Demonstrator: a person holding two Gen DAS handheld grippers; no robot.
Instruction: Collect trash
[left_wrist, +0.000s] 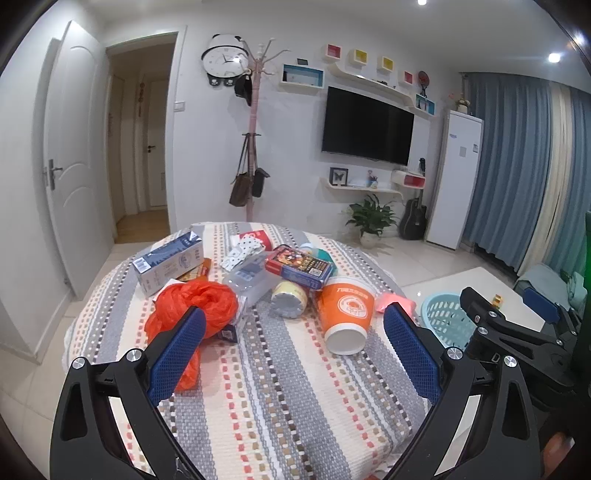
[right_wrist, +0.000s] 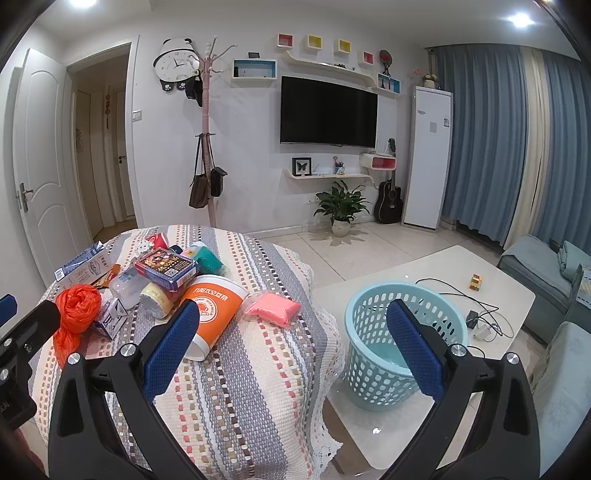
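Over on the far left of the striped woven cloth covering the tabletop (left_wrist: 280, 387) lies a blue-and-white rectangular carton (left_wrist: 168, 264), and just in front of it the crumpled orange plastic bag (left_wrist: 192, 314), which sits right behind the left claw's (left_wrist: 293, 345) left pad, with the jaws spread wide and nothing between them. Moving along, the pile thickens: a clear plastic bottle (left_wrist: 247, 278) on its side, a red-and-blue printed box (left_wrist: 299, 267) leaning across it, a pale yellow roll (left_wrist: 290, 299) tucked below, then the big orange paper cup (left_wrist: 347, 314) tipped over with its open mouth facing this way. Beyond that, a small pink soft packet (right_wrist: 272, 309) rests alone near the cloth's right edge. The right claw (right_wrist: 293, 345) hangs wide too, empty, and through its gap sits the light blue perforated plastic basket (right_wrist: 369, 354) on the white low table (right_wrist: 491, 295), nothing in it that I can see, so the job looks barely begun. My call: start with the loose outliers, the cup or the pink packet with the right claw, since they're nearest the basket. Grip the cup across its body, not its flimsy rim, squeeze gently so it doesn't crush, and carry it fully over the basket mouth before letting go. The bag suits the left claw, pinched at its bunched middle.
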